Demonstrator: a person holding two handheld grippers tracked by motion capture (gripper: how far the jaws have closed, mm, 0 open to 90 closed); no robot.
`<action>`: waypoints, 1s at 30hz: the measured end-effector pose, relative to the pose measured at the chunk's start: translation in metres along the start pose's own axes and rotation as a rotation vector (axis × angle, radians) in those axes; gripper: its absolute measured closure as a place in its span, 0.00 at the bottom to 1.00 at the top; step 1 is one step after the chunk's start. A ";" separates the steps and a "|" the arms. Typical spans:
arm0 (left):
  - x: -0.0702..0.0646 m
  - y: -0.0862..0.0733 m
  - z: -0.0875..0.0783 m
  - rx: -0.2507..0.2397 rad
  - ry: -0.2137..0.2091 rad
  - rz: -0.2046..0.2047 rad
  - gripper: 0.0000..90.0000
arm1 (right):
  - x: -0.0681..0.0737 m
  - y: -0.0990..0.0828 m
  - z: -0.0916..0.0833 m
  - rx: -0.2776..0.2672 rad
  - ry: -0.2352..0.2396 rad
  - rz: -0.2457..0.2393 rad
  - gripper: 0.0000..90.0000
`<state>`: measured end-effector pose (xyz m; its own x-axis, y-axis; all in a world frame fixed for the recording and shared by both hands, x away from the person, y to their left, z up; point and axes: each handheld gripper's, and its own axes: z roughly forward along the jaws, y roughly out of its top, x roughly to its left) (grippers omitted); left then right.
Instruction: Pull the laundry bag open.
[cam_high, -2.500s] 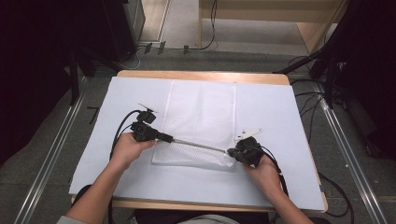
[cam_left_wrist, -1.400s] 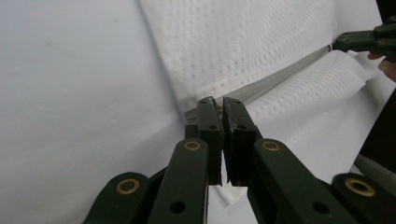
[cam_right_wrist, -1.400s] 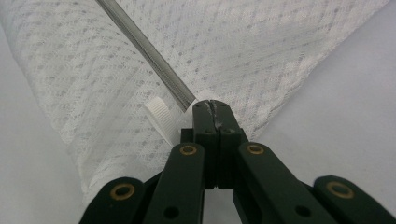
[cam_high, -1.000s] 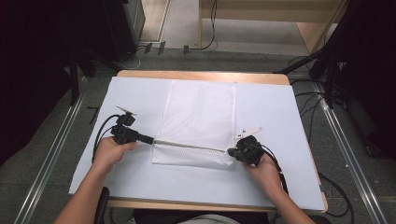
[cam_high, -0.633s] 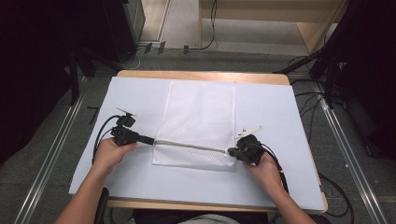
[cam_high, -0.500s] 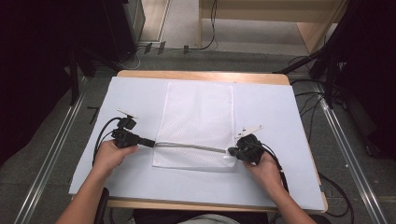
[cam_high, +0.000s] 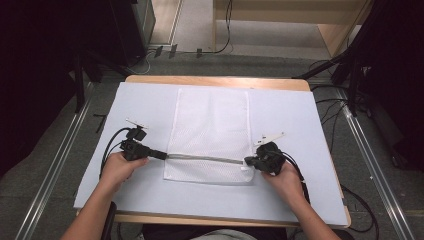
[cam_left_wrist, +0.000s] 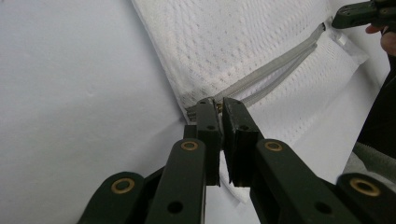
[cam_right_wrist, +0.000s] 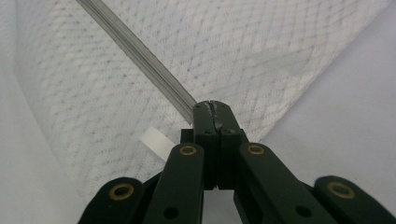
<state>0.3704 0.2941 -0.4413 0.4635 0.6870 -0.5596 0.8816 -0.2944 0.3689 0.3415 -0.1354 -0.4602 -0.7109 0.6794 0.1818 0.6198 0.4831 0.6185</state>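
Here the zipper (cam_high: 205, 159) spans between both pinching jaws.

No readable text anywhere; the small white tag (cam_right_wrist: 156, 141) looks blank, perhaps.

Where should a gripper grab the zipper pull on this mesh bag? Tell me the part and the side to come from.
Grip the small metal zipper pull at the left end of the grey zipper, coming in low from the mesh bag's left edge along the zipper line. The bag lies flat, so only the pull stands proud enough to pinch. The left gripper grips there now; the right gripper pinches the other end.
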 end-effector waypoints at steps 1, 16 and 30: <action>0.000 -0.001 0.001 0.009 -0.001 0.006 0.95 | 0.000 0.000 -0.001 -0.008 0.003 0.010 0.99; -0.007 -0.001 -0.021 -0.197 0.076 0.149 0.60 | -0.024 -0.004 -0.031 -0.194 0.024 0.086 0.80; 0.008 -0.003 -0.034 -0.276 0.178 0.155 0.48 | -0.056 -0.019 -0.050 -0.280 -0.035 0.134 0.64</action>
<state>0.3684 0.3229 -0.4216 0.5458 0.7602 -0.3524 0.7336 -0.2303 0.6393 0.3533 -0.2102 -0.4441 -0.6146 0.7473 0.2525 0.5877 0.2203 0.7785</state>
